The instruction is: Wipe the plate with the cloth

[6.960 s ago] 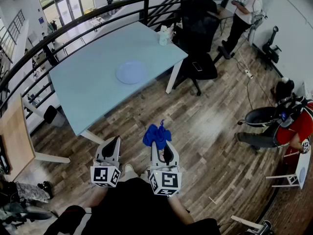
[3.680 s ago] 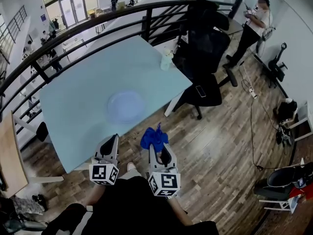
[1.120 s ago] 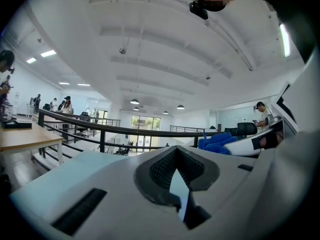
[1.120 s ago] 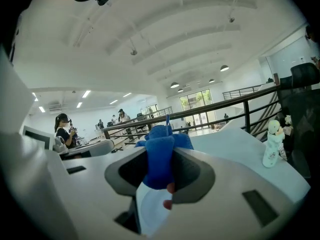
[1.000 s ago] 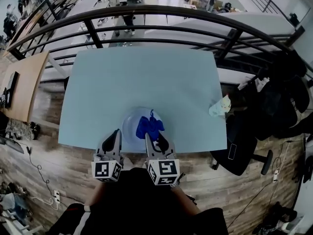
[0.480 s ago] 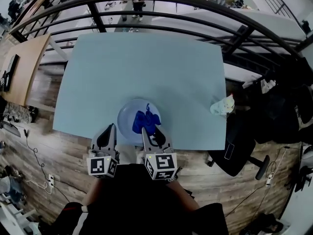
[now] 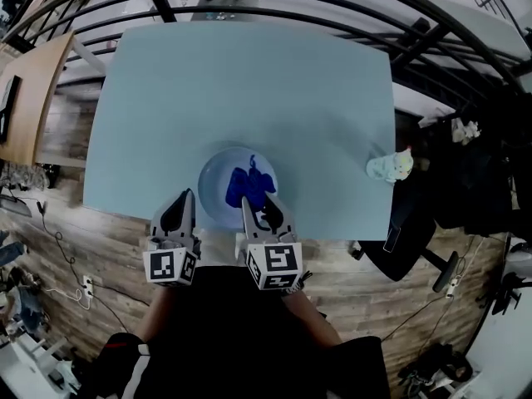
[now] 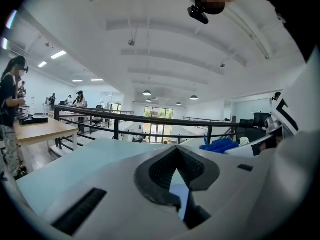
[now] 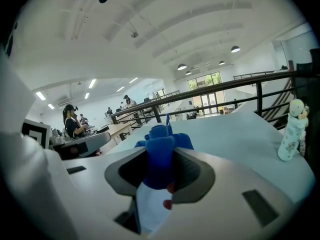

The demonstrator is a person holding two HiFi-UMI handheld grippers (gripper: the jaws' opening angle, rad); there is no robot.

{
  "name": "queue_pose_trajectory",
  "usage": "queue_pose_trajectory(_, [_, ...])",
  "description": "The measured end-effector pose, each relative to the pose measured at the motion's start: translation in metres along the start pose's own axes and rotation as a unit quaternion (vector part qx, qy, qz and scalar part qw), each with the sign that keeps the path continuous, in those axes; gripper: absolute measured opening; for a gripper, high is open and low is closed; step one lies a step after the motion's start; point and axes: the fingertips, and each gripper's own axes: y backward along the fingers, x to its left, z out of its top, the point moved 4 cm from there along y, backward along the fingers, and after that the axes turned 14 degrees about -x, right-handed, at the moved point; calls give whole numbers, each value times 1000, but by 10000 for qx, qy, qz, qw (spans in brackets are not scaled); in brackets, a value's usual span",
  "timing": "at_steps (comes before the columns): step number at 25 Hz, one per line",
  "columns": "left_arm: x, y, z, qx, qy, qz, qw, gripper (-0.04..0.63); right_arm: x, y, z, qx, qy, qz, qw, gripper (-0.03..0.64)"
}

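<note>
A pale blue round plate [image 7: 214, 181] lies on the light blue table [image 7: 249, 81], close to its front edge. My right gripper [image 7: 253, 203] is shut on a bunched blue cloth [image 7: 248, 186], which hangs over the right half of the plate. In the right gripper view the cloth [image 9: 161, 154] fills the space between the jaws and hides the plate. My left gripper [image 7: 184, 196] is by the plate's left rim at the table edge, jaws together and empty. The left gripper view shows the cloth [image 8: 220, 145] off to the right.
A small white figurine-like bottle [image 7: 389, 166] stands at the table's right edge, also seen from the right gripper [image 9: 291, 129]. A black railing [image 7: 274, 13] runs behind the table. Black office chairs [image 7: 416, 239] sit to the right, and a wooden desk [image 7: 29, 98] to the left.
I have walked up to the table with the cloth held in the right gripper. Over the last second both grippers edged forward, and the cloth stays over the plate.
</note>
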Motion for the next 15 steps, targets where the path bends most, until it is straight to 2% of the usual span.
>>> queue_pose_trajectory(15, [21,-59,-38,461,146,-217,9986,2,-7,-67,-45,728,-180,-87,9971,118])
